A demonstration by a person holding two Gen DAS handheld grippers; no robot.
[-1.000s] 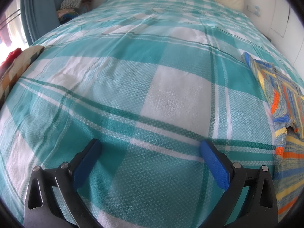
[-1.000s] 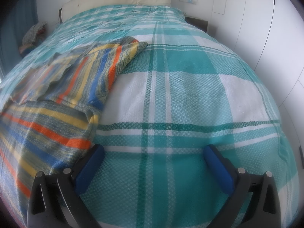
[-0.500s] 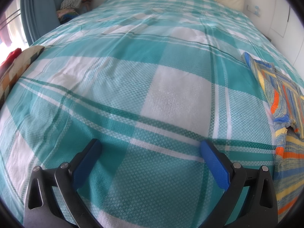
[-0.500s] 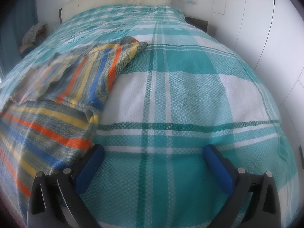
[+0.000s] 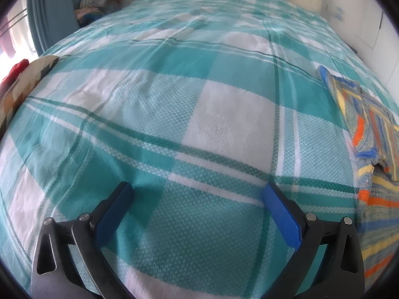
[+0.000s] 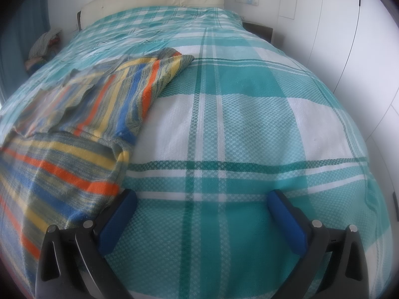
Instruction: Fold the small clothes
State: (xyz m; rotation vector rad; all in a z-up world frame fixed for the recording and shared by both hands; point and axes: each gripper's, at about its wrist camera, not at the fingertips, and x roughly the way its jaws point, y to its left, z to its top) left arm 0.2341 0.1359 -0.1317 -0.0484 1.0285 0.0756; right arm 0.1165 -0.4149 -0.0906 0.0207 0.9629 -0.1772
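A small striped knit garment (image 6: 82, 129) in blue, orange, yellow and grey lies flat on the bed, at the left of the right wrist view. It also shows at the right edge of the left wrist view (image 5: 374, 134). My right gripper (image 6: 202, 199) is open and empty just above the bedspread, its left finger close to the garment's lower edge. My left gripper (image 5: 197, 191) is open and empty over bare bedspread, well left of the garment.
The bed carries a teal and white checked bedspread (image 5: 174, 94) with a cream headboard (image 6: 154, 2) at the far end. A patterned cushion (image 5: 22, 84) lies at the bed's left edge. A pile of clothes (image 5: 99, 0) sits far left. White wardrobe doors (image 6: 349, 37) stand on the right.
Both views have shifted very slightly and are a little blurred now; both grippers stay open and the garment has not moved.
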